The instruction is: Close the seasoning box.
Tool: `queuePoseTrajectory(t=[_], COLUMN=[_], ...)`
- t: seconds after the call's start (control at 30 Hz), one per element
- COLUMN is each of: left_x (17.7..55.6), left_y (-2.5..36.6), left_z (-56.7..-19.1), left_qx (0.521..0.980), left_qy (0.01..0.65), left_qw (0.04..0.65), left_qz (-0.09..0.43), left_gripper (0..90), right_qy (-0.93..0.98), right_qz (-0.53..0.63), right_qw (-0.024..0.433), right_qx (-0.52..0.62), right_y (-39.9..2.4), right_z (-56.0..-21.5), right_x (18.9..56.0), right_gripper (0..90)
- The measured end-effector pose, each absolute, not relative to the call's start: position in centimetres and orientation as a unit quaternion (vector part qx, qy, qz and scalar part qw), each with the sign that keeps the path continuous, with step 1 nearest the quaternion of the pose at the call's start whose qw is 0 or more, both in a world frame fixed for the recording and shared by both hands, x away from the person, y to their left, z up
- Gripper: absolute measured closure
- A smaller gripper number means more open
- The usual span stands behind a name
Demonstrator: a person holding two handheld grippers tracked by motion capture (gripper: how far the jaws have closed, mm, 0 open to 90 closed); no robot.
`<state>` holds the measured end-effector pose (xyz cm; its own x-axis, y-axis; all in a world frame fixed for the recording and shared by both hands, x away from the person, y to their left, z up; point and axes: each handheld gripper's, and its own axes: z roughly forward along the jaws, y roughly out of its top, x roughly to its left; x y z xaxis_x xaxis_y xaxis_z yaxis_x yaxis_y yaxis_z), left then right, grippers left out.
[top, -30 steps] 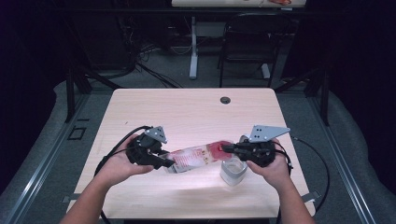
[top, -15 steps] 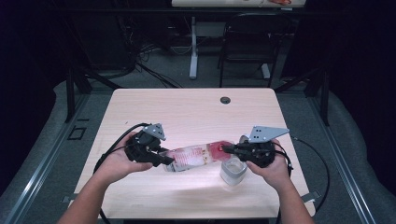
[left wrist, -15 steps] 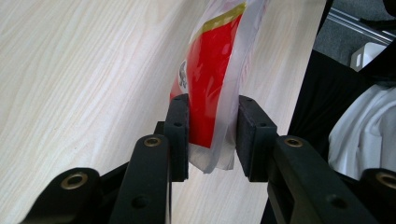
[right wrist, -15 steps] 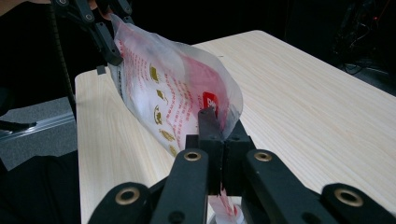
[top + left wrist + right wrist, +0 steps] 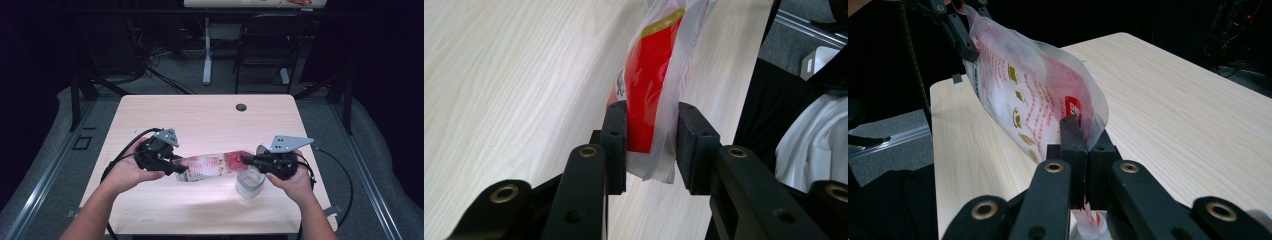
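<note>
I have the red-and-clear pouch point(image 5: 212, 166) stretched off the worktop point(image 5: 200, 120), near its front edge, between both grippers. The right gripper point(image 5: 246, 160) pinches one end tight over the glass cup point(image 5: 249, 183) near the front right corner. The left gripper point(image 5: 651, 145) fingers sit partly open around the other end, one pad touching, the other apart. I judge that end could slip free, swinging the pouch and spilling beside the cup or tipping it.
</note>
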<state>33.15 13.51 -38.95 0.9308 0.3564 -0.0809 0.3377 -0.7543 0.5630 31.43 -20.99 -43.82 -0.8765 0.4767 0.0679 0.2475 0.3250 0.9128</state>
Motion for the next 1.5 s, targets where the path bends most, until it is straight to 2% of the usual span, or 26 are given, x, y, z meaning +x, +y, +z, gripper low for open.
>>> queuePoseTrajectory(t=[1.5], left_x=[33.7], left_y=[12.1], left_z=[-36.7], left_qx=[0.933], left_qy=[0.169], left_qw=[0.317], left_qz=[0.025], left_gripper=[71.6], right_qy=[0.796], right_qz=[0.544], right_qw=[0.104], right_qx=[0.245], right_y=[-22.8], right_z=[-43.9], right_x=[31.2], right_gripper=[89.5])
